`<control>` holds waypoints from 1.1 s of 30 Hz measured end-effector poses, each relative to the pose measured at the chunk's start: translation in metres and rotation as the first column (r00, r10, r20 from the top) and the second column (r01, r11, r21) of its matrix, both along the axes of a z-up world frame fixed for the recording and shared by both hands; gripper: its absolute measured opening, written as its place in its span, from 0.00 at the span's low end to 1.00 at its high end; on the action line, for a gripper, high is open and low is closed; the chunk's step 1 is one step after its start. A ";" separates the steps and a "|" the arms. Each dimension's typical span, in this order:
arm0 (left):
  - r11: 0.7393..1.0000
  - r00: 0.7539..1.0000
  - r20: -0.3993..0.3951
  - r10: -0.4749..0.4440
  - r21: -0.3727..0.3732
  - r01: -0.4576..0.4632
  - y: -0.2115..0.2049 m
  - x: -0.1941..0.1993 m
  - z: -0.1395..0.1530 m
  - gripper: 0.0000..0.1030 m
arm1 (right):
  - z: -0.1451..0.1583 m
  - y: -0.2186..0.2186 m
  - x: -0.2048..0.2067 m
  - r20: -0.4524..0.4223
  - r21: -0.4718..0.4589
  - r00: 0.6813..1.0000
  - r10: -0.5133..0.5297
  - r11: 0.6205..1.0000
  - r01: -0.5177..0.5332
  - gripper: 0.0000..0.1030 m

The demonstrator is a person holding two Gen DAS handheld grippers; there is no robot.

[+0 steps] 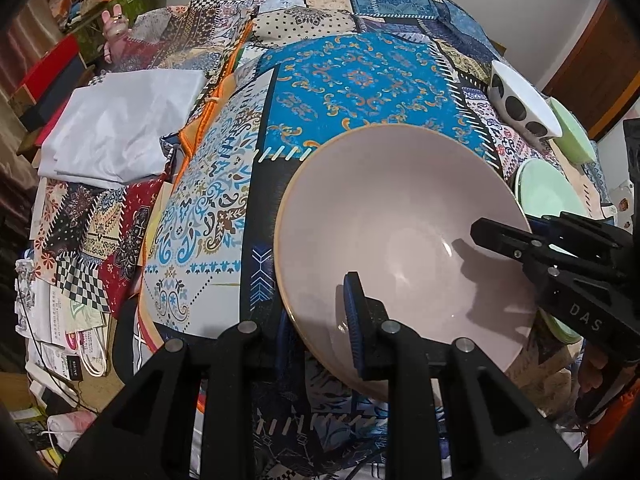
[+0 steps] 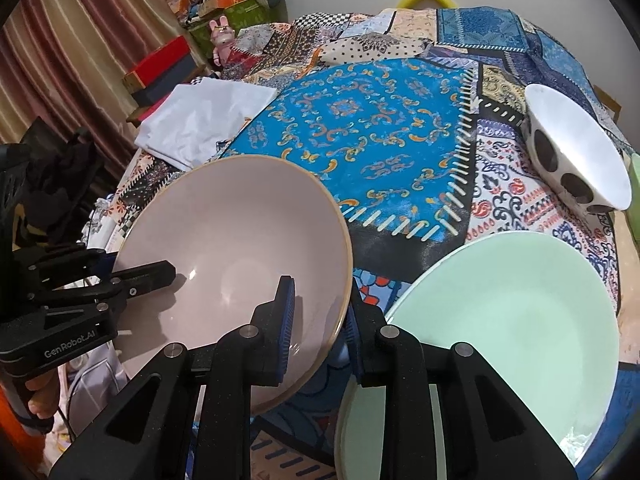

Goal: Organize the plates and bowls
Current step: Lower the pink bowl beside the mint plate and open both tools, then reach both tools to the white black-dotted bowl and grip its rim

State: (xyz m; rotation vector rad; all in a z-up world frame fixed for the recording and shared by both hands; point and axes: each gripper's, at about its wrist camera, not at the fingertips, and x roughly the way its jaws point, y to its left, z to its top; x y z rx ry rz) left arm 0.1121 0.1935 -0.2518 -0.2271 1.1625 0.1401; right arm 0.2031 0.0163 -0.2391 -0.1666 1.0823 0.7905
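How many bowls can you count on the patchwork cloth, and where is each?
2. The pink bowl sits near the front, its rim clamped by both grippers. The white bowl with dark spots lies tilted at the far right. Others may be out of frame.

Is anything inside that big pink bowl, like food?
No, the pink bowl holds no food; only gripper fingers clamp its rim.

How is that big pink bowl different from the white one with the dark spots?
The pink bowl is plain, with a tan rim; the white bowl has dark round spots on its outside. The pink bowl looks wider and sits nearer the cameras; the white bowl looks smaller and stands farther back. The left gripper and right gripper each clamp the pink bowl's rim; nothing touches the white bowl. Both are empty, upright and over the patterned cloth.
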 end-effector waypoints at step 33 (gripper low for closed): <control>0.981 0.958 0.241 -0.155 0.151 0.121 -0.114 0.026 0.123 0.24 | 0.096 -0.157 0.003 0.241 0.204 0.942 -0.235 0.961 0.187 0.42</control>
